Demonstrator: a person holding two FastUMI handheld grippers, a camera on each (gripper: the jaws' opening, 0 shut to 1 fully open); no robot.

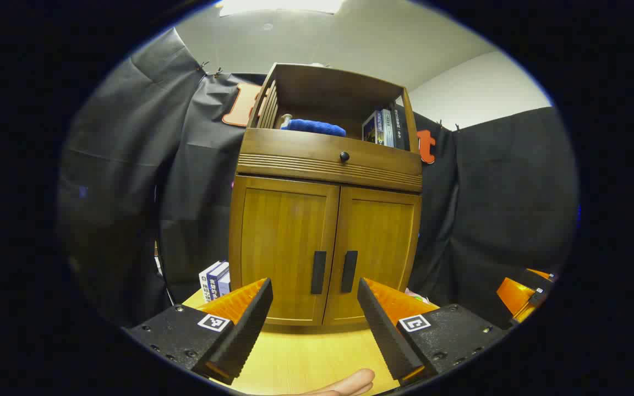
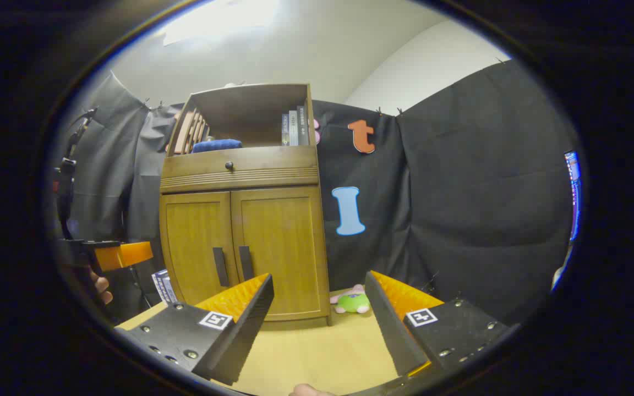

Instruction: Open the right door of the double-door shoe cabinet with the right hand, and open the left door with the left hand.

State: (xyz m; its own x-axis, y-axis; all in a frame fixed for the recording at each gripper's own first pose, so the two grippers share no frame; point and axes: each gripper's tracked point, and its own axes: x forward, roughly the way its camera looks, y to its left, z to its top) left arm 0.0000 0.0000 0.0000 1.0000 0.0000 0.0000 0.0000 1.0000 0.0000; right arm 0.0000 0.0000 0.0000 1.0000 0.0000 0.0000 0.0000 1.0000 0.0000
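Observation:
A wooden shoe cabinet point(image 1: 325, 192) stands on a light wooden table, both doors closed. The left door point(image 1: 281, 247) and right door point(image 1: 375, 247) each carry a dark vertical handle near the centre seam: left handle point(image 1: 318, 272), right handle point(image 1: 349, 271). My left gripper point(image 1: 314, 308) is open, a short way in front of the handles, holding nothing. In the right gripper view the cabinet point(image 2: 242, 209) stands left of centre, with its handles point(image 2: 233, 265) above my open right gripper point(image 2: 320, 308), which sits off to the cabinet's right front corner. The right gripper point(image 1: 523, 294) also shows at the far right of the left gripper view.
The cabinet has a drawer with a round knob point(image 1: 344, 156) and an open shelf with a blue cloth point(image 1: 312, 127) and books point(image 1: 383, 127). Books point(image 1: 215, 279) stand left of the cabinet. A green and pink plush toy point(image 2: 351, 300) lies at its right. Black cloth hangs behind.

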